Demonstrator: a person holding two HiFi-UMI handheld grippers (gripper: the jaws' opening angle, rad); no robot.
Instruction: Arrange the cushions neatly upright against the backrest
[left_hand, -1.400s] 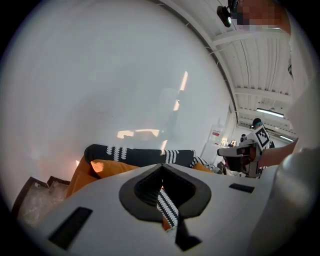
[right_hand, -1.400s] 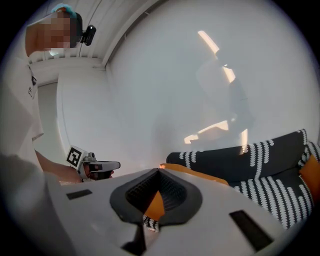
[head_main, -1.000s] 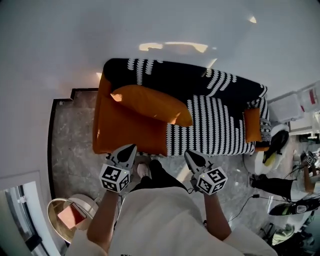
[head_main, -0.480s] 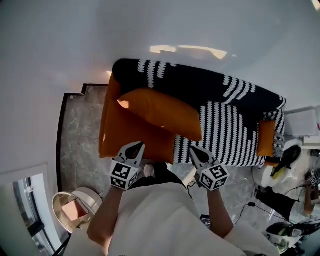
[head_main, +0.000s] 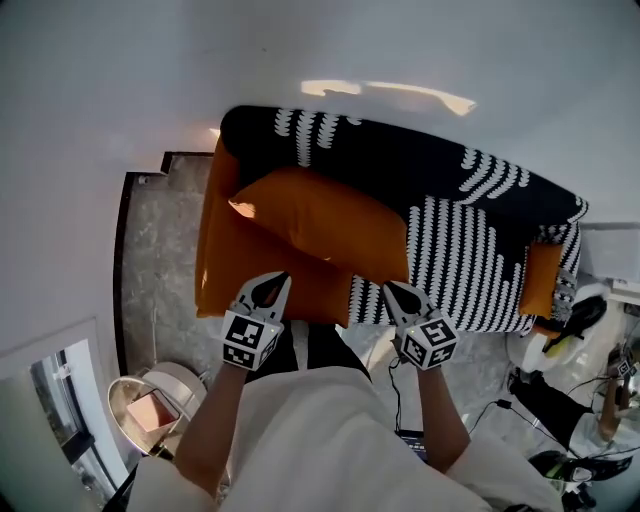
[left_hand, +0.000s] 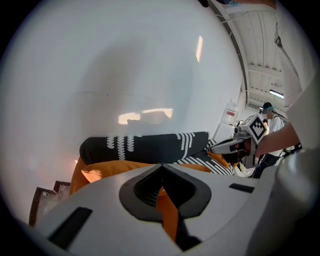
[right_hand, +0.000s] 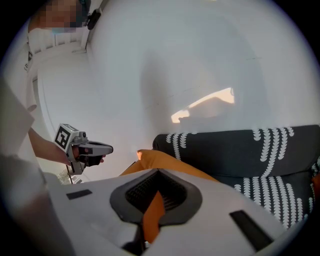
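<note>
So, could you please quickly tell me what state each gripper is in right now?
Left gripper: closed, holding nothing.
Right gripper: closed, holding nothing.

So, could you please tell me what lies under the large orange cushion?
The orange cushion lies on the sofa, spanning its orange seat and the black-and-white throw. Whatever sits directly beneath it is covered.

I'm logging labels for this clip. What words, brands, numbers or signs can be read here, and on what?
None can be read.
The cubes on the left gripper and the right gripper carry only black-and-white square markers, no letters.
The clutter at the right edge is too small to read.
</note>
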